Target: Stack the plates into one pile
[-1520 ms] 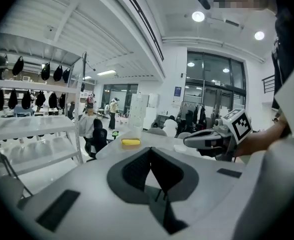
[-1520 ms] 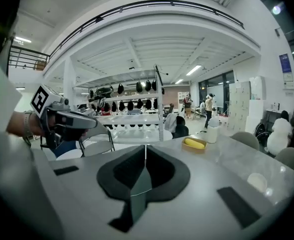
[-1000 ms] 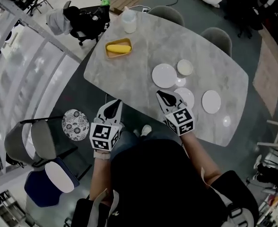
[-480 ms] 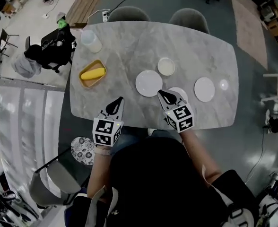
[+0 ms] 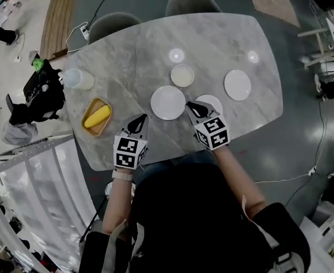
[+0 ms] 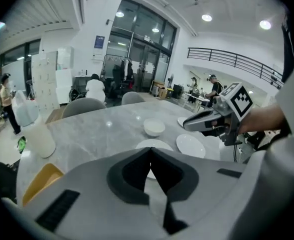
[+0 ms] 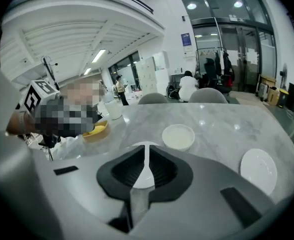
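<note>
Three plates (image 5: 237,85) lie apart on table (image 5: 121,61), nothing stacked yet. Left gripper (image 5: 140,120) and right gripper (image 5: 190,105) hover near big plate (image 5: 168,102), jaws together, empty, likely lining up first pick.

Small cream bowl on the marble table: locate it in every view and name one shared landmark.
Head view: small cream bowl, upper centre.
Left gripper view: bowl just right of centre, mid-height.
Right gripper view: bowl right of centre.
Shared landmark: yellow tray, left of the bowl everywhere.
</note>
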Available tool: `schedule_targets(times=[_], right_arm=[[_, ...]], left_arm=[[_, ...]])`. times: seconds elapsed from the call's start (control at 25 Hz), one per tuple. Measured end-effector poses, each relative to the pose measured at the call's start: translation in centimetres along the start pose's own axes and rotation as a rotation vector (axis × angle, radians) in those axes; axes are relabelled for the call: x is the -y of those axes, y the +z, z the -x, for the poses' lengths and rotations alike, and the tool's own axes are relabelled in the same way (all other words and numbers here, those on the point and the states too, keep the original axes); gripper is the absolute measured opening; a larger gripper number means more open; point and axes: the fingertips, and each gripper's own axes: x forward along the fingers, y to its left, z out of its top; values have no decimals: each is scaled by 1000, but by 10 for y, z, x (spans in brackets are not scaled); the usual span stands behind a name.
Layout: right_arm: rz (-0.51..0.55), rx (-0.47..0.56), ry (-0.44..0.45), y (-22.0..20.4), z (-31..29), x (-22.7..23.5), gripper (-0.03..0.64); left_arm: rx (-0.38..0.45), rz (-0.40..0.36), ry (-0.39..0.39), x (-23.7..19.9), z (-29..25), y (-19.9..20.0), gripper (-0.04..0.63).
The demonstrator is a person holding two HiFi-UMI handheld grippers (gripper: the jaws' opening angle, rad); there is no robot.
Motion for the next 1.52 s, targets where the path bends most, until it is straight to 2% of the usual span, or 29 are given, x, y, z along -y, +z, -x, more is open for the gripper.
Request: schedule_targets(times=[0.12,0.6,0.84,1.08,1.52], right_arm=[[-61,-8,-55,-11,-8,7,20],[-221,-31,-172,-42,-33,26,21],[-275,-43,-183,-57,-42,26,38],[-307,-51,-171,-64,-52,27,124],[-352,-74,-163,-74,-71,26,180]], left_arm=[[-53,-35,-67,-5,-23,-11,8],[-242,-131,-214,-11,-84,-55,8],[-314,-168,-223,-11,-101,-71,8],[-352,-172,-222,-13,-111,-83,8],[-348,-160,-230,-19,-121,-90,8]])
